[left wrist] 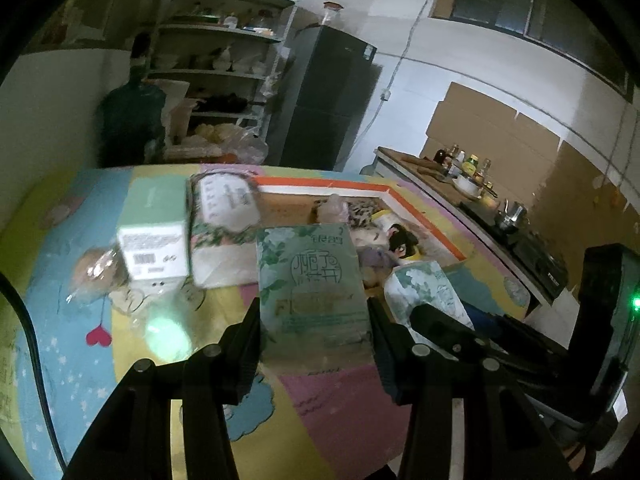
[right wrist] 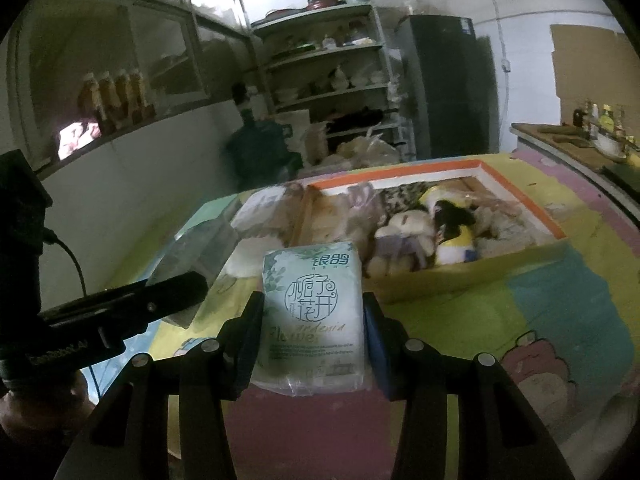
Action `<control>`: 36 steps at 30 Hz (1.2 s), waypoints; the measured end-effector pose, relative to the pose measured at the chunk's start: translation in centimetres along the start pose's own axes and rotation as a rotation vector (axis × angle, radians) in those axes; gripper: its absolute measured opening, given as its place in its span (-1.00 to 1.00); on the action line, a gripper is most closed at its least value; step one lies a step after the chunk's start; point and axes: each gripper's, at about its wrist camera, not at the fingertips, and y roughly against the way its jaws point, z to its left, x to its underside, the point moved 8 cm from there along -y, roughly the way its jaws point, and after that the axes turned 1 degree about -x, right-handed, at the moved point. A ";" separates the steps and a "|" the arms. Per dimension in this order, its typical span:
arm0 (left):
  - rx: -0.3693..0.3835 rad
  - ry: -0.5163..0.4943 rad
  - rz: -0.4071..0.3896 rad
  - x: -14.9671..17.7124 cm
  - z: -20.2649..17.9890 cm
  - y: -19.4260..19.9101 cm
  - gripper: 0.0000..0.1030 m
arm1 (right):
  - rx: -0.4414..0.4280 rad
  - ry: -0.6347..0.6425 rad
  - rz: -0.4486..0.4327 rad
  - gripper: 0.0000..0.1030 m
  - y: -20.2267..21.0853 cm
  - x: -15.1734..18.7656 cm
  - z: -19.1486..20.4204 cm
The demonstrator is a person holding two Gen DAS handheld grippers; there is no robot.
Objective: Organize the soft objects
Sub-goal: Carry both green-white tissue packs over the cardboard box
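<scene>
- Holding a green tissue pack (left wrist: pixel 314 292) between its fingers, the left gripper (left wrist: pixel 314 344) was clenched on it; pack upright, lifted off the patterned mat (left wrist: pixel 60 340).
- Left view also showed the right gripper (left wrist: pixel 448 328) beside it with a second tissue pack (left wrist: pixel 424 288), plus a green carton (left wrist: pixel 154 236) and a large wrapped tissue bundle (left wrist: pixel 224 220) still on the mat, left of the orange-rimmed box (left wrist: pixel 424 216).
- Right view: right gripper (right wrist: pixel 314 344) clamped on its own tissue pack (right wrist: pixel 314 312), box (right wrist: pixel 460 276) ahead, already crowded with plush toys (right wrist: pixel 452 232).
- Only the right view showed the box's near wall and how full it was; only the left showed the leftover items.
- Risks, my read: soft packs could squash and slip; both grippers close together could collide; the full box could reject a pack.
</scene>
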 end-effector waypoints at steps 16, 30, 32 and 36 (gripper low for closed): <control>0.006 -0.110 -0.020 -3.3 -5.4 -3.3 -0.04 | 0.065 -0.030 -0.059 -0.05 1.4 -2.9 -4.8; 0.007 -0.170 -0.012 -6.2 -8.5 -7.3 -0.04 | 0.116 -0.039 -0.100 -0.05 1.6 -5.7 -9.0; 0.005 -0.179 -0.010 -6.7 -8.8 -7.9 -0.04 | 0.122 -0.036 -0.110 -0.05 1.7 -6.4 -9.7; 0.000 -0.190 -0.007 -7.7 -9.3 -9.2 -0.04 | 0.134 -0.029 -0.125 -0.05 1.7 -7.8 -11.1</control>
